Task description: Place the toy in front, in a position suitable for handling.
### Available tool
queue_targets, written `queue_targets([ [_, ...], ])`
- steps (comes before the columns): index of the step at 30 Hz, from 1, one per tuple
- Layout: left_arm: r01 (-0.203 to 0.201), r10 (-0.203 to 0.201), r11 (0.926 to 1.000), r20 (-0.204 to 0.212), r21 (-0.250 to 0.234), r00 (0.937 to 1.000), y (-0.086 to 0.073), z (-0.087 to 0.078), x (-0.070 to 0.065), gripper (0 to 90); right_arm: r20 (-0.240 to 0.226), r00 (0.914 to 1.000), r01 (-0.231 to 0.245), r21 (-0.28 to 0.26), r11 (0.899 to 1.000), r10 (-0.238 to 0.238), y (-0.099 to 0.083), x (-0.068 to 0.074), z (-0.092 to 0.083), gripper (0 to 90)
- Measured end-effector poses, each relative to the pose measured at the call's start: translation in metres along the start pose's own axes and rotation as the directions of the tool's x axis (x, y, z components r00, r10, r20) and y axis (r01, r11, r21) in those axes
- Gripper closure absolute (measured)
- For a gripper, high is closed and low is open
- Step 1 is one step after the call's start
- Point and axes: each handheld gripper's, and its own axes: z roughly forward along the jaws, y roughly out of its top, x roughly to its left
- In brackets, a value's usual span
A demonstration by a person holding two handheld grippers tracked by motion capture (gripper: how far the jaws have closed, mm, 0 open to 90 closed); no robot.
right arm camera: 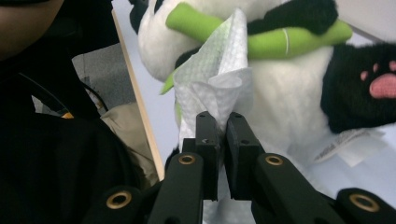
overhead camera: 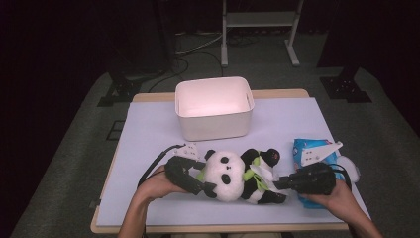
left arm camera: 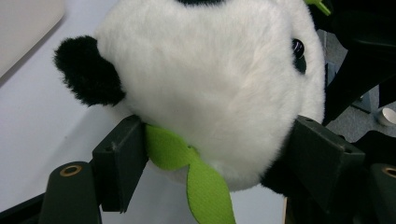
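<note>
A black-and-white panda plush (overhead camera: pixel 233 173) lies on its back near the table's front edge, hugging a green stick (right arm camera: pixel 261 42). My left gripper (overhead camera: pixel 205 178) is shut on its white head (left arm camera: pixel 210 84), one pad (left arm camera: pixel 119 163) pressing each side, with a green ribbon (left arm camera: pixel 201 182) hanging between them. My right gripper (overhead camera: pixel 277 183) comes in from the right at the panda's belly. Its jaws (right arm camera: pixel 223 126) are shut on a crumpled white tissue (right arm camera: pixel 215 84) that rests against the belly fur (right arm camera: pixel 289 107).
A white open bin (overhead camera: pixel 213 106) stands at the back middle of the pale mat (overhead camera: pixel 148 134). A blue pack of wipes (overhead camera: pixel 312 153) lies at the right, just behind my right hand. The table's front edge runs close below both hands.
</note>
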Motion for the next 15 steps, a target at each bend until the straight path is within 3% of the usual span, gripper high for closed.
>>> queue_targets([
  [3,0.002,-0.002,1.0,-0.003,0.002,1.0,0.0,0.001,0.001,23.4,-0.023,0.9997,-0.01,-0.014,1.0,0.01,-0.004,0.003,-0.002,83.7],
  [7,0.007,-0.007,1.0,-0.004,0.002,1.0,0.0,0.0,0.0,23.4,-0.039,0.9991,0.016,-0.035,0.999,-0.017,0.003,0.008,-0.002,83.7],
  [12,0.0,0.0,1.0,-0.009,-0.009,1.0,0.004,0.0,-0.004,23.3,-0.056,0.996,0.066,-0.069,0.995,-0.07,0.028,0.017,0.005,83.7],
  [15,-0.008,0.007,0.9999,-0.012,-0.013,0.9999,0.006,0.0,-0.007,23.3,-0.068,0.9924,0.099,-0.059,0.993,-0.103,0.045,0.022,0.016,83.8],
])
